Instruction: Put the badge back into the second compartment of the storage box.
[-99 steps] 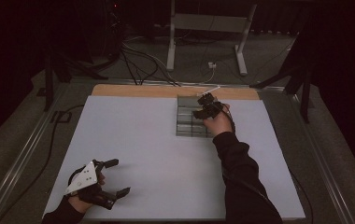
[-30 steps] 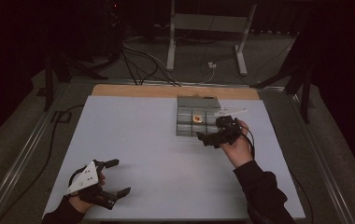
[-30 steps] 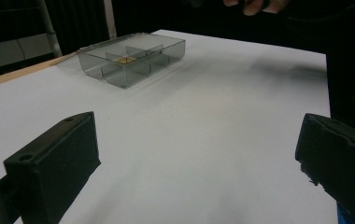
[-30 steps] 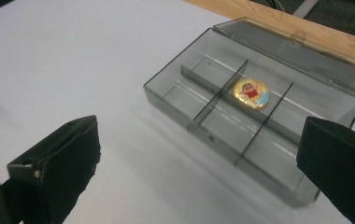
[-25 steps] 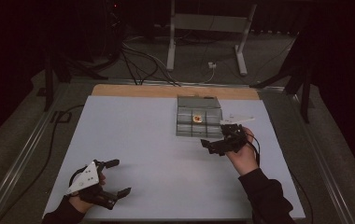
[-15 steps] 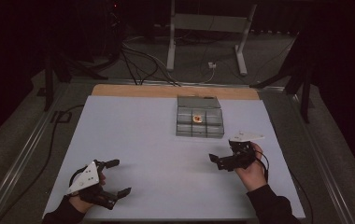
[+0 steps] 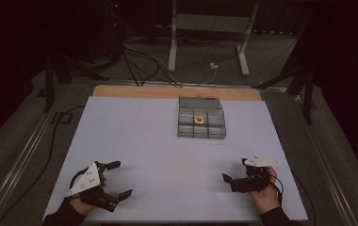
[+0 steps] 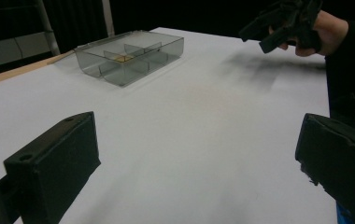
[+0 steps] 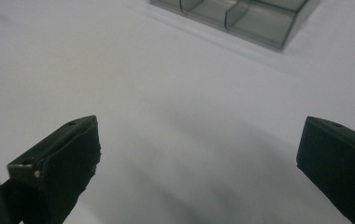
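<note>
Compartmented tray [image 7: 201,124] at the far middle of the table [image 7: 158,141], small orange-brown piece [image 7: 199,119] sitting in a centre cell. Left gripper [image 7: 116,179] and right gripper [image 7: 233,176] at the near edge, jaws wide, holding nothing. Looks finished, nothing left loose.

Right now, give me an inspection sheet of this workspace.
Surface: white table top, wooden strip along its far edge.
Job's things: clear divided tray; small orange-brown piece in a middle compartment.
Clutter: nothing seen.
Tongs: left tongs open, near corner; right tongs open, near right edge; both hold nothing.
Cables: floor cables beyond the table; one along its left side.
Surroundings: dark room, metal stand legs.
</note>
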A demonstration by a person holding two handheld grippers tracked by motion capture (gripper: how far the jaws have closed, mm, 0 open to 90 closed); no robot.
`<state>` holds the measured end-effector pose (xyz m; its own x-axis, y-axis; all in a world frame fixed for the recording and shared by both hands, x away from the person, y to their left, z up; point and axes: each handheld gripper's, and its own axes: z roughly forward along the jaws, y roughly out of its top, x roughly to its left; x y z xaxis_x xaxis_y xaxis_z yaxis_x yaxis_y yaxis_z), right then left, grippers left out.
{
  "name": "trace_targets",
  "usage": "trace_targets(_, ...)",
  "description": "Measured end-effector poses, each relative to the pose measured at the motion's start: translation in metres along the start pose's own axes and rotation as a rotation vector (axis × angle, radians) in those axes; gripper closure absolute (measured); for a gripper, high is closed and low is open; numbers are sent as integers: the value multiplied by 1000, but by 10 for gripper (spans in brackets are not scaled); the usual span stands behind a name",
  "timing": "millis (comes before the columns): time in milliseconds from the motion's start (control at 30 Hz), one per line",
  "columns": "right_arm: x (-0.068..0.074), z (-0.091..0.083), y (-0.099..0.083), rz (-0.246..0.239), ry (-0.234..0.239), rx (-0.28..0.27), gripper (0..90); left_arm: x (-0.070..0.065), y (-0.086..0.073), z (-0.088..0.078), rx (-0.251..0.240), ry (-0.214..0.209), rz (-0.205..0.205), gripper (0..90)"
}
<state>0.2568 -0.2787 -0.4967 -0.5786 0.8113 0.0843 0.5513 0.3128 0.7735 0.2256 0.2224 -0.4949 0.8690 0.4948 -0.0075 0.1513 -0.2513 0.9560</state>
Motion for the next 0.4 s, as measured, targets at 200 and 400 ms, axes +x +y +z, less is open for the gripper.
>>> trace_targets(200,-2,-5,-17,11,9,3,0,-1,0,1,2,-5,-3,5)
trace_targets(400,-1,-7,-17,-2,-9,-32,0,-1,0,2,3,-6,-3,5)
